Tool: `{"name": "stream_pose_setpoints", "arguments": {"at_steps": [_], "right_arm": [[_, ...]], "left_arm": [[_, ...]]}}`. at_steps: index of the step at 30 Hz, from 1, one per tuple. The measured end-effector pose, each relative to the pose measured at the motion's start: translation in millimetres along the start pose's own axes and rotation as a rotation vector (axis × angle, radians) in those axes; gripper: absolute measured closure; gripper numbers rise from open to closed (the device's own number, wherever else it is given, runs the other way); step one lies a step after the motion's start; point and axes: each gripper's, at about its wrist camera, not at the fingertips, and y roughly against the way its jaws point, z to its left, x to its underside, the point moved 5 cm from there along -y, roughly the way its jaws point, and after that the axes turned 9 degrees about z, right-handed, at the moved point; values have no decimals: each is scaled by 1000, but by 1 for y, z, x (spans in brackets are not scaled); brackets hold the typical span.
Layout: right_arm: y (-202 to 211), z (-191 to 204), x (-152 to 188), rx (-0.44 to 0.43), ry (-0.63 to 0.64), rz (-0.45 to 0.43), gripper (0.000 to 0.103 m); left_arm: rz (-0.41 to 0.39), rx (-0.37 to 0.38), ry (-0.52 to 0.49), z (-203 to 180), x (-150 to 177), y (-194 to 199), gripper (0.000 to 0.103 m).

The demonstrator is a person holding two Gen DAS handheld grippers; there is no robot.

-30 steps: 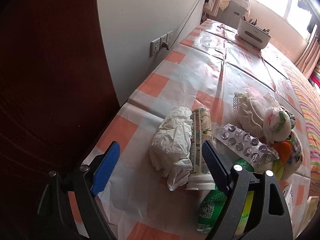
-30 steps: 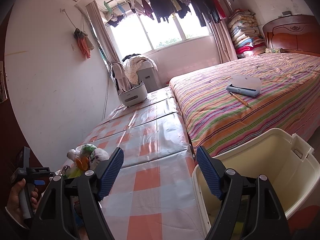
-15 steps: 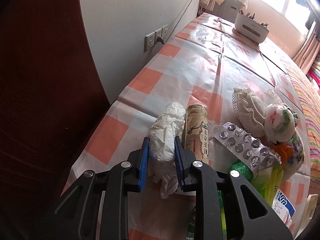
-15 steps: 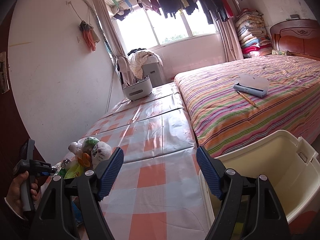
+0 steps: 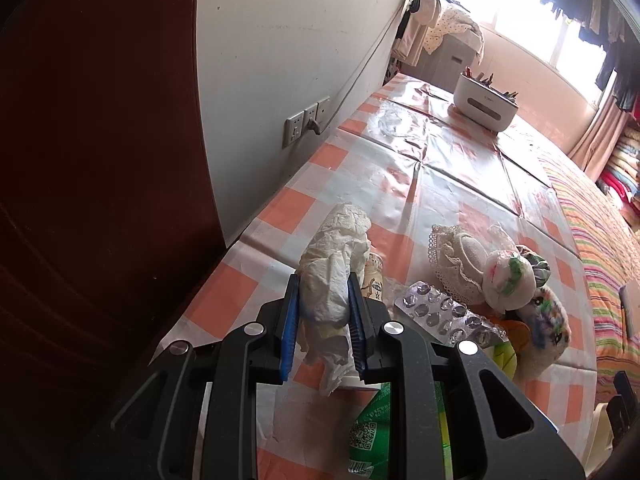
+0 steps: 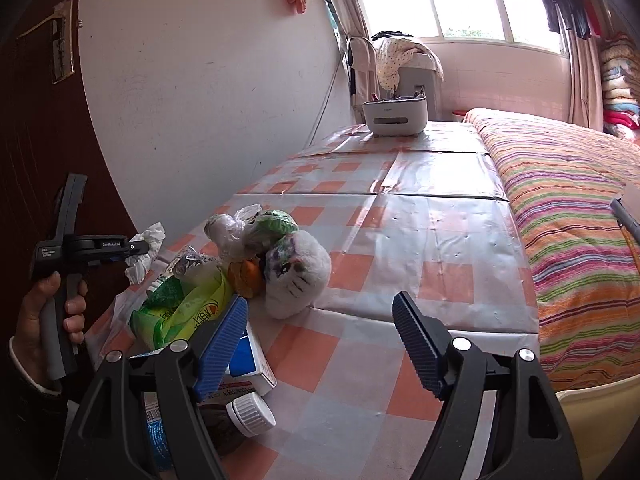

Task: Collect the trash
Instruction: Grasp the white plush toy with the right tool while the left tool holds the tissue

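The crumpled tissue (image 5: 332,280) is clamped by the left gripper (image 5: 323,308) near the tabletop's (image 5: 460,184) wall-side edge. Only in the right wrist view is the right gripper (image 6: 320,344) seen, wide open and empty, above a white bottle cap (image 6: 251,414).

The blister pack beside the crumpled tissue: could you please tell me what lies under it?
The blister pack rests on a yellow-green plastic bag; an orange piece peeks out beside. Anything further beneath is covered.

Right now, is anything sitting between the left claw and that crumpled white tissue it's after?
Nothing visible. The left claw is already shut on the crumpled white tissue, blue pads pressing both sides. A cream printed tube lies just to its right on the orange-and-white checked tablecloth, beside the grip, not in it.
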Motion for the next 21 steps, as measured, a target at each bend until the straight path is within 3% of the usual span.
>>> {"name": "stream_pose_setpoints", "arguments": {"at_steps": [10,19,21], "right_arm": [[-79,-2,-21,-54,-41,165,30],[-112,-6,-27,-114,-106,245,31],[-115,-6,-27,-138,-118,257,38]], "left_arm": [[-50,84,-60,-29,7,21,81],[-89,139,-95,-50,14,37,81],[-92,146,-106,-56,17,41,81]]}}
